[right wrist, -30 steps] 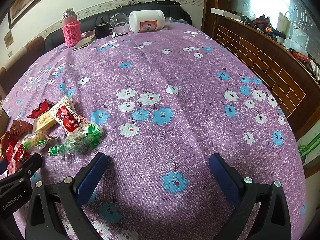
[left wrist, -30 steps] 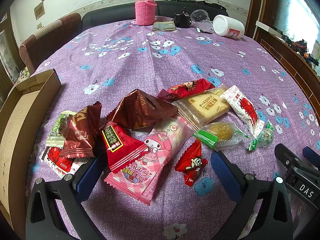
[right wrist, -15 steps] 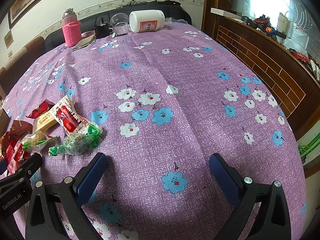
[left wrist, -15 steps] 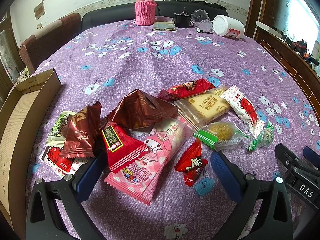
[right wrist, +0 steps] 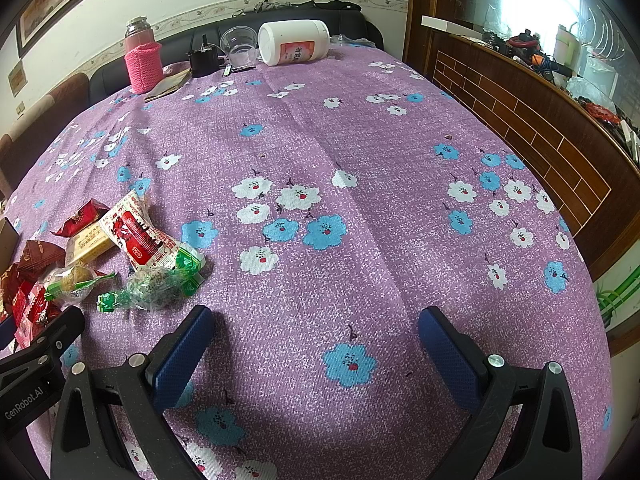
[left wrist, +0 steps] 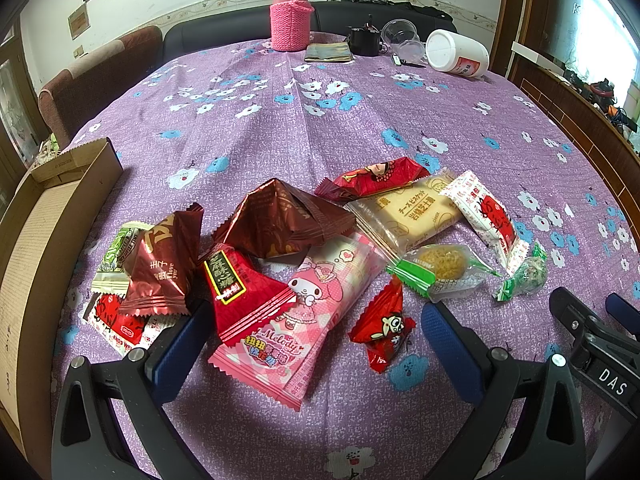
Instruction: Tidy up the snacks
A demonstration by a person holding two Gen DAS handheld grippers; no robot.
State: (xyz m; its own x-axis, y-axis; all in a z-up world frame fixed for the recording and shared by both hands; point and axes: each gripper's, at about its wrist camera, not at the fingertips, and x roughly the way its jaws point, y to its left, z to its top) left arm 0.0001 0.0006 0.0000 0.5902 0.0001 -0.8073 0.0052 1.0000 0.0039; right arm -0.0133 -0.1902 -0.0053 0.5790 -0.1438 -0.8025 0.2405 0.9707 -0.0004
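Several wrapped snacks lie in a heap on the purple flowered tablecloth [left wrist: 280, 128]. In the left wrist view my open left gripper [left wrist: 316, 324] hovers over a pink My Melody pack [left wrist: 304, 312], a dark red packet [left wrist: 244, 288] and a small red candy [left wrist: 384, 328]. A brown foil pack [left wrist: 280, 220], a biscuit pack [left wrist: 408, 212] and a green-ended ball snack [left wrist: 524, 276] lie around them. My right gripper [right wrist: 316, 328] is open and empty over bare cloth, right of the green ball snack [right wrist: 156, 284].
An open cardboard box [left wrist: 44, 232] sits at the left table edge. A pink-sleeved flask [left wrist: 290, 12], a black cup [left wrist: 364, 40], clear cups and a toppled white jar [left wrist: 456, 54] stand at the far edge. A wooden counter [right wrist: 540, 120] runs along the right.
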